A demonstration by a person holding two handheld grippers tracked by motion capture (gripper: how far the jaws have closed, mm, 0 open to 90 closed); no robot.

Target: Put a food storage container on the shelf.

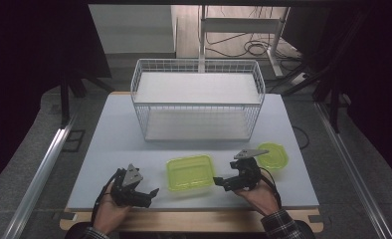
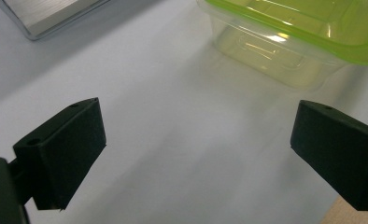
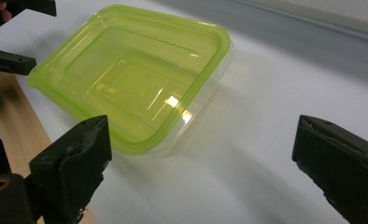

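Green-lidded container (image 1: 189, 172) sits on the table (image 1: 109, 149) between my two wide-open, empty hand-held grippers (image 1: 152, 193) (image 1: 218, 182) (light, thin slippery plastic, flexes), so I'd pinch its stiffer rim.

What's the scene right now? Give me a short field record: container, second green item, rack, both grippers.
container: green-lidded tub, lid on, near table edge between the grippers
second green item: round piece, behind right gripper
rack: white wire basket, far side of table
left gripper: open, nothing between its fingers
right gripper: open, beside the tub
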